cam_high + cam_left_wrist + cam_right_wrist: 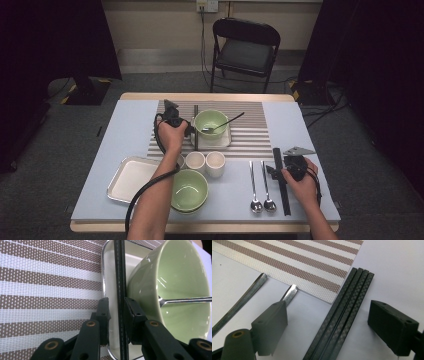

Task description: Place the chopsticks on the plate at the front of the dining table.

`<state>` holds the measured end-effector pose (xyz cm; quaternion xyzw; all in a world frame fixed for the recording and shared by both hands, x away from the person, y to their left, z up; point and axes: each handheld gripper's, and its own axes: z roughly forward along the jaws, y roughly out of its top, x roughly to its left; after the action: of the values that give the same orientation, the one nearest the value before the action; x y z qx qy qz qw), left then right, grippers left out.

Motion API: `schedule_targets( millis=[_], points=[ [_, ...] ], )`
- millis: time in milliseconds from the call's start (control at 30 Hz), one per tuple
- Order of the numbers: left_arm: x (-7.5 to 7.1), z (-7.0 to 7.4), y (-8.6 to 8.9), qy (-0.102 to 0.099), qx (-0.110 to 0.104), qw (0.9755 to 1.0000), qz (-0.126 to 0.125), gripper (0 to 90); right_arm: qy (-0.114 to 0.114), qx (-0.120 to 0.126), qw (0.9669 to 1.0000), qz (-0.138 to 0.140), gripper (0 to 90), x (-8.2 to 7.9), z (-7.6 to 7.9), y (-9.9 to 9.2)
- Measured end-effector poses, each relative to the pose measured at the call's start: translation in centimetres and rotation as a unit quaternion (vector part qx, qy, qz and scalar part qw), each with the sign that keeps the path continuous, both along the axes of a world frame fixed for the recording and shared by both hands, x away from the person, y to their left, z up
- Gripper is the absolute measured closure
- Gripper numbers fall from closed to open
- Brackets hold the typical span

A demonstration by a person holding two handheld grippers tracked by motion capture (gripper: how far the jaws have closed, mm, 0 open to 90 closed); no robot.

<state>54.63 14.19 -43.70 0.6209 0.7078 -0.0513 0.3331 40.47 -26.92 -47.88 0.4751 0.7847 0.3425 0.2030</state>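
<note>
The striped placemat [45,290] at the left of the left gripper view is a coarse woven mesh, matt, in brown and white bands. The green bowl [180,287] at the right looks like glazed ceramic, glossy with bright highlights, and the spoon handle [185,300] inside it is polished metal. In the right gripper view, the black chopsticks [344,312] at centre show a checkered carbon-weave pattern with a slight sheen, the two spoon handles [249,295] at left are dull brushed metal, and the table surface [397,262] is smooth and matt.
</note>
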Motion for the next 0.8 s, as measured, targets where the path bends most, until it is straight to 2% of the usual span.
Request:
schedule_targets(
  millis=[33,100,133,200,267,333,433,500,633,667,800],
  points=[
    [0.01,-0.05,0.07,0.003,0.008,0.9999,-0.007,75.0,0.000,0.000,1.0000,0.000,15.3,0.00,0.00,0.00],
    [0.03,-0.07,0.07,0.002,0.009,1.0000,-0.001,79.1,0.000,0.000,1.0000,0.000,15.3,0.00,0.00,0.00],
    [0.05,-0.12,0.19,0.003,0.008,0.9999,-0.011,82.1,0.000,0.000,1.0000,0.000,15.3,0.00,0.00,-0.01],
    [0.06,-0.07,0.05,0.002,0.016,0.9999,-0.005,83.7,0.000,0.000,1.0000,0.001,15.3,0.02,0.00,-0.01],
    [0.10,0.01,-0.02,-0.001,0.017,0.9998,-0.012,85.3,0.000,0.000,1.0000,0.001,15.3,0.02,0.00,-0.02],
    [0.17,0.03,-0.13,0.000,0.019,0.9996,-0.020,85.7,0.000,0.000,1.0000,0.001,15.3,0.02,0.00,-0.02],
    [0.33,-0.09,-0.42,0.002,0.018,0.9998,-0.007,85.7,-0.001,0.000,1.0000,0.001,15.3,0.02,0.00,-0.02],
    [0.40,-0.15,-0.33,0.002,0.023,0.9996,-0.016,86.9,0.000,0.000,1.0000,0.001,15.3,0.02,-0.01,-0.02],
    [0.54,-0.16,-0.60,0.002,0.019,0.9998,-0.004,87.2,0.000,0.001,1.0000,0.001,15.2,0.02,0.00,-0.02],
    [0.58,-0.17,-0.52,0.003,0.020,0.9997,-0.011,87.2,0.000,0.001,1.0000,0.001,15.3,0.02,0.00,-0.02],
    [0.70,-0.26,-0.65,0.003,0.022,0.9997,-0.012,88.4,0.000,0.000,1.0000,0.001,15.3,0.02,0.00,-0.02]
  ],
)
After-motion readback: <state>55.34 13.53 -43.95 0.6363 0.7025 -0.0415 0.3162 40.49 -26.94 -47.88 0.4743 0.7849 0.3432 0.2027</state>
